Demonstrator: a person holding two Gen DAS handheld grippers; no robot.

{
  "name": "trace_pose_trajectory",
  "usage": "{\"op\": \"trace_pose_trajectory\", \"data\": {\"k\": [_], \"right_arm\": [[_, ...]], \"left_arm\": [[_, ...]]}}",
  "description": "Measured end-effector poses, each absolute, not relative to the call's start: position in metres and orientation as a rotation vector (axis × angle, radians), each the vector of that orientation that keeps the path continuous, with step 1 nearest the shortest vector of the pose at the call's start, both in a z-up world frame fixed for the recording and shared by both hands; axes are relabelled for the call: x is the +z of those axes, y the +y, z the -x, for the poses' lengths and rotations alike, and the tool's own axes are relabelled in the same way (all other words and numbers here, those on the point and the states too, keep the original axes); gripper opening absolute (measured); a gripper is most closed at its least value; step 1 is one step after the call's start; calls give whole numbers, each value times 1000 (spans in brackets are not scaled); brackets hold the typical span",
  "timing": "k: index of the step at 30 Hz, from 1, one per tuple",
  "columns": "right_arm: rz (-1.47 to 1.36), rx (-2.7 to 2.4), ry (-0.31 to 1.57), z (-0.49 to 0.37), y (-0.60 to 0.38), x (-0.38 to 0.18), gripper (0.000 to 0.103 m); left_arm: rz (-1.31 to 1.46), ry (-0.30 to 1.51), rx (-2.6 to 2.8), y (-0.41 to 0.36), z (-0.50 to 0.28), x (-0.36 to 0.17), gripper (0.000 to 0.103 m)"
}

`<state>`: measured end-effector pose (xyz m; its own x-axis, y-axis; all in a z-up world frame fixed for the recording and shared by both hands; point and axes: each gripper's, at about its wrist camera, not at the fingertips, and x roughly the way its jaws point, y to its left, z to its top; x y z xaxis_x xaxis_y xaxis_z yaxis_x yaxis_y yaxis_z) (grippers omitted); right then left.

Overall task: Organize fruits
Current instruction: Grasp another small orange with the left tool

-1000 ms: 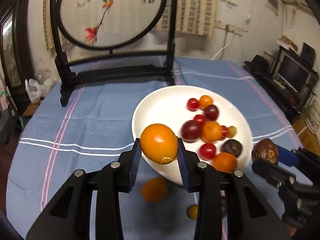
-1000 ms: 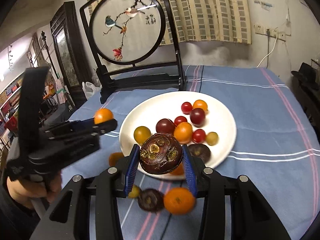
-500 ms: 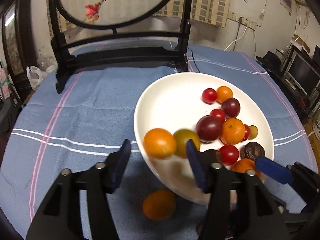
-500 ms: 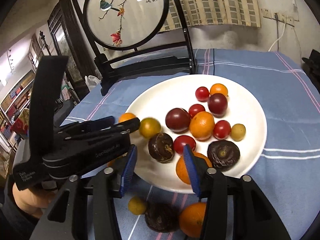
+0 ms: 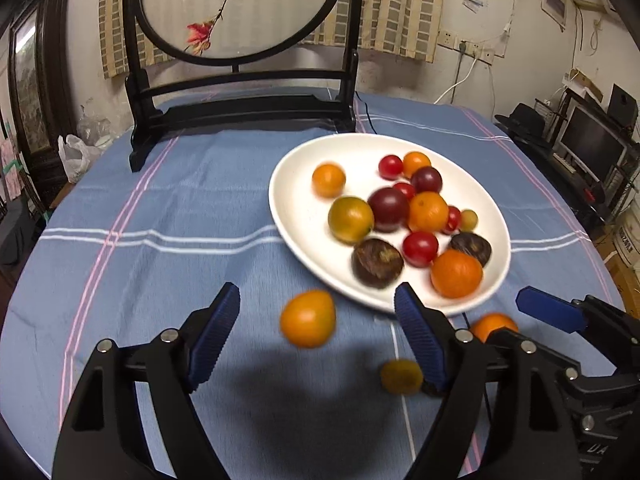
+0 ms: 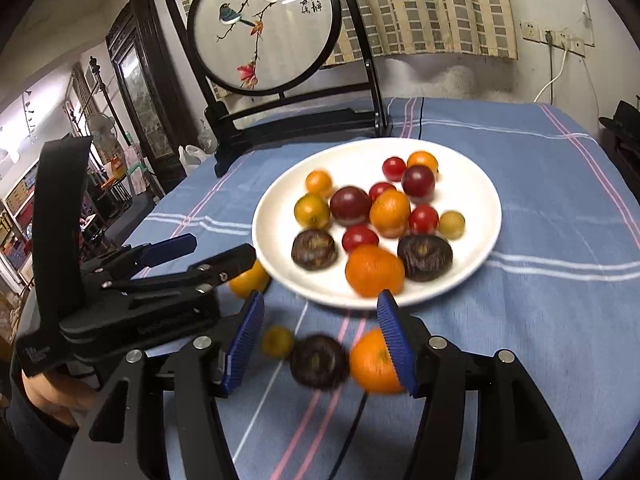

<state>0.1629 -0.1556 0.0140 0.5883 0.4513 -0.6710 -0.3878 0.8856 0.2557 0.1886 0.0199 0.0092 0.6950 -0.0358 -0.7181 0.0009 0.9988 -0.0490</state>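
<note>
A white plate point(image 5: 304, 248) point(image 6: 480, 184) on the blue tablecloth holds several oranges, red tomatoes, dark plums and two brown passion fruits point(image 6: 314, 249). My left gripper point(image 5: 318, 336) is open and empty, above a loose orange point(image 5: 307, 319) on the cloth in front of the plate. My right gripper point(image 6: 320, 344) is open and empty, above a loose brown passion fruit point(image 6: 319, 361), an orange point(image 6: 372, 362) and a small yellow fruit point(image 6: 277, 341). The left gripper shows in the right wrist view point(image 6: 208, 252), the right gripper in the left wrist view point(image 5: 552, 312).
A black wooden stand with a round painted screen point(image 5: 240, 8) point(image 6: 264, 28) stands on the table behind the plate. A dark cabinet point(image 6: 136, 80) and a white bag point(image 5: 74, 156) are beyond the table's left edge. A monitor point(image 5: 592, 148) sits at the right.
Both grippers opened and let go: the left one's orange and the right one's brown passion fruit now lie on the plate. Both grippers pulled back toward the loose fruits on the cloth.
</note>
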Motion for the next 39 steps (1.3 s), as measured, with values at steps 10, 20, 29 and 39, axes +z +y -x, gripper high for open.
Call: {"op": "trace_pose_trajectory", "data": {"k": [10, 20, 29, 39], "right_arm": [[-116, 463, 812, -148, -168, 5, 71], [-124, 426, 807, -149, -174, 3, 75], [-103, 419, 808, -147, -171, 3, 78], [-122, 435, 797, -142, -173, 8, 78]], "left_arm": [[44, 801, 11, 27, -165, 0, 82], [65, 826, 24, 35, -165, -13, 84], [55, 838, 39, 36, -170, -22, 84], [23, 884, 55, 32, -185, -37, 84]]}}
